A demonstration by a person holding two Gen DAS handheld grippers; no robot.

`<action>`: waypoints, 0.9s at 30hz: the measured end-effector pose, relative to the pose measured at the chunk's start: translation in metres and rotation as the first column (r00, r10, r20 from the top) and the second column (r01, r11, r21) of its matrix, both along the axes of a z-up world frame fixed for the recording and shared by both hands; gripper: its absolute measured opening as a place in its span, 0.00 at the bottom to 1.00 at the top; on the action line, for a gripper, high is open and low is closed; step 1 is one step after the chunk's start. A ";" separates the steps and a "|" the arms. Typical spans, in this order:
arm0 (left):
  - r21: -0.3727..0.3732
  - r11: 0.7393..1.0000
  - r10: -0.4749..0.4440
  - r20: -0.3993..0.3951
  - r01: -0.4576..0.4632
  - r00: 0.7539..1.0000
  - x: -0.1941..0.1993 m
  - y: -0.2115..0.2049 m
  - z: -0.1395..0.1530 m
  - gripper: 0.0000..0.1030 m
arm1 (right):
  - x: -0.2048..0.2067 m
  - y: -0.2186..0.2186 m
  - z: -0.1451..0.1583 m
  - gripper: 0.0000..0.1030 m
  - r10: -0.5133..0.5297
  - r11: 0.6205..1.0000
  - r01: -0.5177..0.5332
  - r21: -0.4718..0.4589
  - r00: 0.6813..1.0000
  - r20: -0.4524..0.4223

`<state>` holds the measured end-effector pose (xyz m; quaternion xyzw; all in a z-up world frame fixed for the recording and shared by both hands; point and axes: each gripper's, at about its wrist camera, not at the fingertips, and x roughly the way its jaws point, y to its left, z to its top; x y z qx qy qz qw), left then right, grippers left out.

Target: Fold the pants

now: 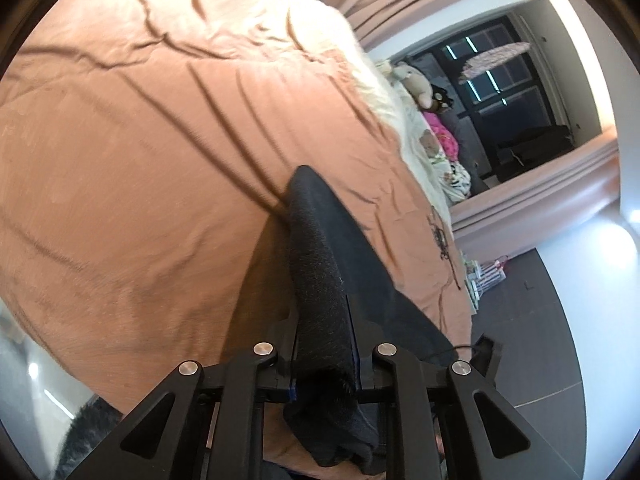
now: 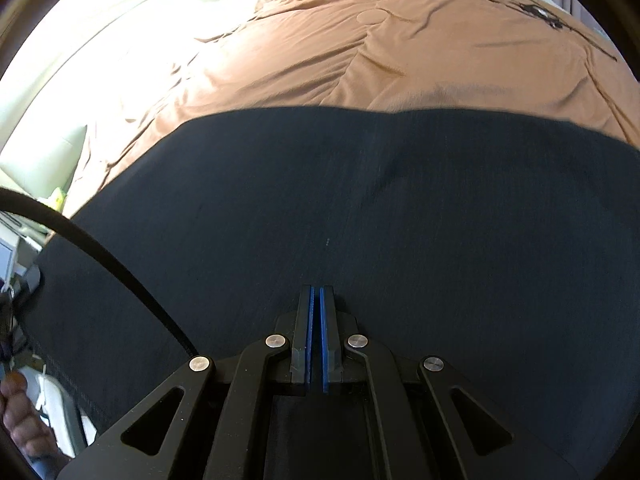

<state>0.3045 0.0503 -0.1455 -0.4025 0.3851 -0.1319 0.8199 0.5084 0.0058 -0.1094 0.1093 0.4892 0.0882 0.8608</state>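
The dark navy pants (image 2: 360, 208) lie spread across the orange bedcover (image 2: 360, 52). My right gripper (image 2: 318, 292) is low over the pants, its blue-padded fingers (image 2: 308, 328) nearly together with a thin gap and nothing seen between them. In the left wrist view my left gripper (image 1: 324, 360) is shut on a bunched edge of the pants (image 1: 320, 272), which rises as a dark ridge from the jaws out over the bedcover (image 1: 160, 160). The fingertips are hidden by the cloth.
A cream sheet and soft toys (image 1: 424, 92) lie at the bed's far end. A window (image 1: 500, 80) and dark floor (image 1: 540, 300) are to the right. A black cable (image 2: 100, 256) crosses the right view; a hand (image 2: 20, 420) shows at lower left.
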 end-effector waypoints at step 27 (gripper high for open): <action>0.106 0.959 -0.281 0.217 0.264 0.935 0.020 -0.100 0.100 0.18 | -0.117 -0.106 0.054 0.62 -0.034 0.981 0.005 0.196 0.989 0.144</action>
